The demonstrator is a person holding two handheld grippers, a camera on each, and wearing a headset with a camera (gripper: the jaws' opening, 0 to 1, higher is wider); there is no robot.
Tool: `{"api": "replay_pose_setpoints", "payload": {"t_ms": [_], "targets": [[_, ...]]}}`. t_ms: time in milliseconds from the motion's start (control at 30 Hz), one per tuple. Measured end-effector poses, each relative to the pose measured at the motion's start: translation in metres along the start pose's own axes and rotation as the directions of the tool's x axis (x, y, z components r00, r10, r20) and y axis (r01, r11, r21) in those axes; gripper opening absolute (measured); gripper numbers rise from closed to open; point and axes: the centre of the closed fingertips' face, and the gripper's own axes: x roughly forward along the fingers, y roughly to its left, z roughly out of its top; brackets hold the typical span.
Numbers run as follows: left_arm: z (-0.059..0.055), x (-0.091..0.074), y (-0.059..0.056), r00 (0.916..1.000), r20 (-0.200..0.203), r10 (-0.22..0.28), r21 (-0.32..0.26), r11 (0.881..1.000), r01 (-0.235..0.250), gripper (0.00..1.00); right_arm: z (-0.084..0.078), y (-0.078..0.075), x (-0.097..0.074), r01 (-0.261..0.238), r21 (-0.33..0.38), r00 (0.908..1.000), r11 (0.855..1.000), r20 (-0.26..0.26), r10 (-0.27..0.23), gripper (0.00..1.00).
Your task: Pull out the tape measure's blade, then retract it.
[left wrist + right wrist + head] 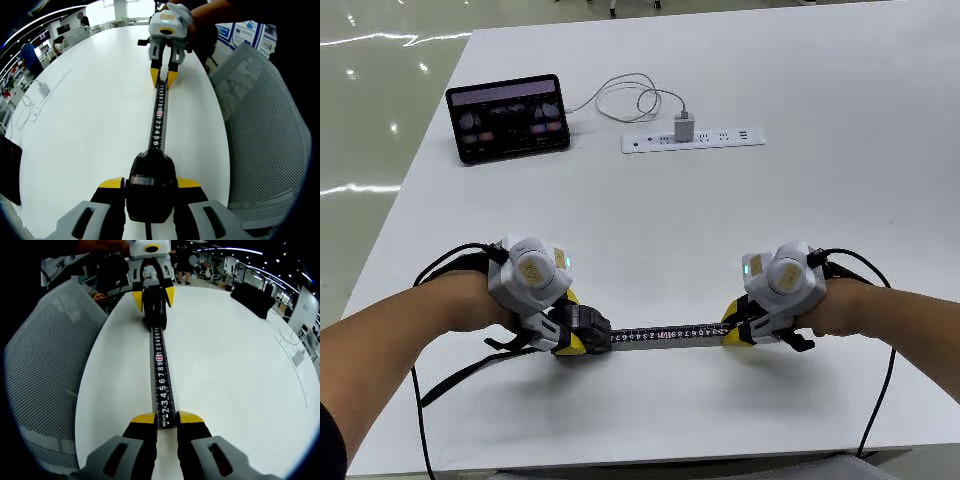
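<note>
**A:** Where is the tape measure at this moment?

**B:** The black plastic tape-measure case [150, 187] sits on the white table [720, 220], near the edge on my side. My left gripper [570, 340] is closed around it, with one yellow-tipped jaw on each flank. The grey blade with printed black numbers [161, 375] is drawn out and lies flat on the table between my two hands.

**A:** And your other hand?

**B:** My right gripper [732, 335] is nearly closed. It pinches the free end of the blade between its yellow tips.

**A:** Then the pulling is finished?

**B:** I think a short length is out, so the first half is done or almost done. The retracting is not yet done.

**A:** What can go wrong from here?

**B:** Mostly the spring. The right jaws hold only a thin, smooth strip. If that pinch slips or I open it too early, the blade may whip back into the case and strike hard. Also, if my hands are not in one line, the blade may twist or buckle. The case may turn inside the left jaws if I pull sideways. I would bring the right hand slowly toward the case and let go only at the end.
</note>
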Motion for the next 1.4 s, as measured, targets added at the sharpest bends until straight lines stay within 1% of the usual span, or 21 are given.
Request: {"api": "replay_pose_setpoints", "payload": {"t_ms": [667, 1400], "targets": [[0.0, 0.0, 0.0, 1.0, 0.005, 0.003, -0.004, 1.0, -0.003, 0.33, -0.017, -0.002, -0.011, 0.012, 0.013, 0.9998, 1.0, -0.017, -0.012, 0.09], [0.002, -0.001, -0.001, 0.9999, 0.01, 0.007, -0.007, 1.0, -0.007, 0.33, -0.032, -0.003, -0.022, 0.022, 0.025, 0.9994, 0.999, -0.027, -0.021, 0.09]]}}
